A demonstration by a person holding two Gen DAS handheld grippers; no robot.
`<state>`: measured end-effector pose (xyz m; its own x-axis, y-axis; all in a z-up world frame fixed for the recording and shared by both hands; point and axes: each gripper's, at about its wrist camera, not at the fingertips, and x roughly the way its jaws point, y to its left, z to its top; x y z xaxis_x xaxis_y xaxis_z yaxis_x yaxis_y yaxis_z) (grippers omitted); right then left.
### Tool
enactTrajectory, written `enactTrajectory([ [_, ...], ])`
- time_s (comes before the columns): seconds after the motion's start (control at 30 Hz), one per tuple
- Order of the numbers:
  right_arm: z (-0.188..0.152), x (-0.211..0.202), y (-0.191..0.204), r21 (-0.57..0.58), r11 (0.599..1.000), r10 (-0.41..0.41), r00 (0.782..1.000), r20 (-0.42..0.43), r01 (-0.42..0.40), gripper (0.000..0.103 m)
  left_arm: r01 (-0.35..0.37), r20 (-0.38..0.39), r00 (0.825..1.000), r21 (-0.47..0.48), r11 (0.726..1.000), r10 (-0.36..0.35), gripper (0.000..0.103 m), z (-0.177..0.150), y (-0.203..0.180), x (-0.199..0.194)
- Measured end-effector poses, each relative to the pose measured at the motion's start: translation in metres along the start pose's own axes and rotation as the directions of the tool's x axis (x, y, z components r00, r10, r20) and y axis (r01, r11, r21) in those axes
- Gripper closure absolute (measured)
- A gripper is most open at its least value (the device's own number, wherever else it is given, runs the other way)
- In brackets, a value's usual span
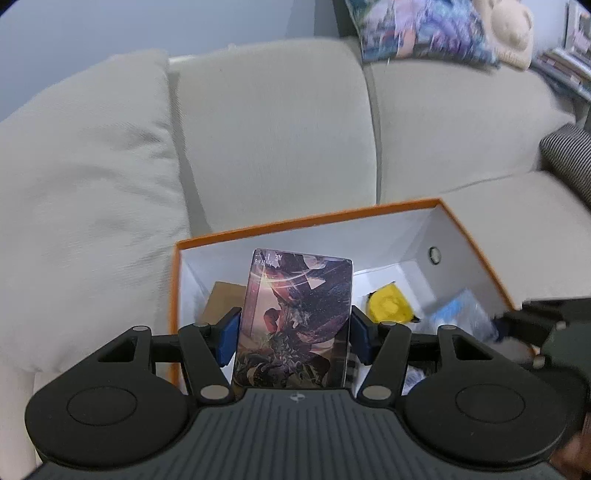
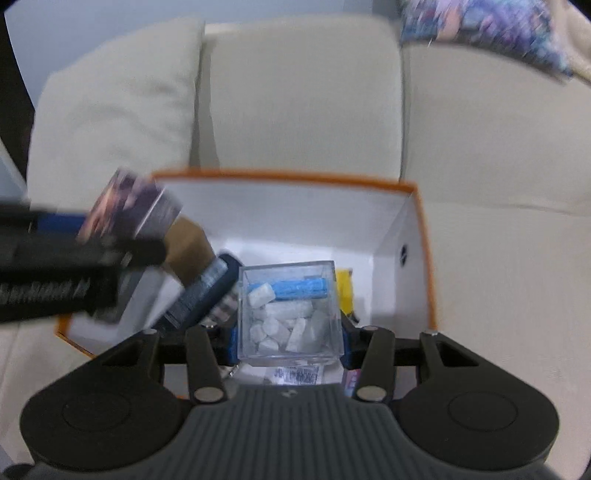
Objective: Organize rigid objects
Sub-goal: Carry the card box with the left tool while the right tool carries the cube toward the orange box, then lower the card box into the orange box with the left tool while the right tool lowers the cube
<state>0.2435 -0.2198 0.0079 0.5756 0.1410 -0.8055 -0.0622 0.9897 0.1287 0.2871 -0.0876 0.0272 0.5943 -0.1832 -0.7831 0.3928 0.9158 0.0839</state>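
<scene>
Over the open orange box (image 1: 306,221), which sits on a pale beige sofa (image 1: 273,125), both grippers hang with something clamped between their blue pads. From its own wrist camera, the left gripper (image 1: 293,332) grips an illustrated card box (image 1: 295,314) by its two long sides; the box stands upright in the jaws, its printed face toward the camera. In the right wrist view the same card box (image 2: 129,206) shows at the left edge, blurred, above the near left corner of the orange box.

The right gripper (image 2: 290,332) is closed on a clear plastic cube (image 2: 290,314) holding white chunks and a blue bar (what these pieces are cannot be told). The cube sits square between the jaws, above the middle of the orange box.

Inside the white-lined orange box (image 2: 421,236) lie a yellow object (image 1: 388,306) toward the right wall, a brown cardboard piece (image 2: 188,243) toward the left, and a dark blue packet (image 2: 207,291) leaning across the middle. A round eyelet (image 1: 435,254) shows in the right wall.

On the sofa's back rest a colourful printed cushion (image 1: 421,29) and a cream plush toy (image 1: 509,29), both blurred.
</scene>
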Motion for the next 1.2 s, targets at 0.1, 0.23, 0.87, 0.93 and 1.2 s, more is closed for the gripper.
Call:
enactTrajectory([
  [0.1,-0.002,0.020,-0.002,-0.011,1.000,-0.007,0.999,-0.043,0.007,0.054,-0.009,-0.034,0.999,0.010,1.000,0.009,0.035,0.001,-0.005,0.025],
  [0.23,-0.002,0.037,-0.004,-0.035,0.999,-0.012,0.996,-0.085,0.009,0.054,0.010,-0.088,0.996,-0.016,1.000,-0.011,0.035,-0.002,-0.009,0.055],
  [0.87,-0.007,0.060,-0.002,-0.100,0.995,-0.022,0.978,-0.205,0.002,0.054,0.012,-0.215,0.976,-0.049,0.999,-0.022,0.035,0.004,-0.023,0.110],
  [0.93,-0.008,0.061,-0.001,-0.109,0.994,-0.030,0.977,-0.212,0.007,0.054,0.009,-0.226,0.974,-0.067,0.998,-0.024,0.035,0.004,-0.020,0.112],
  [1.2,-0.009,0.066,0.000,-0.113,0.993,-0.044,0.969,-0.244,0.017,0.054,0.021,-0.258,0.965,-0.046,0.999,-0.032,0.035,0.003,-0.023,0.115],
])
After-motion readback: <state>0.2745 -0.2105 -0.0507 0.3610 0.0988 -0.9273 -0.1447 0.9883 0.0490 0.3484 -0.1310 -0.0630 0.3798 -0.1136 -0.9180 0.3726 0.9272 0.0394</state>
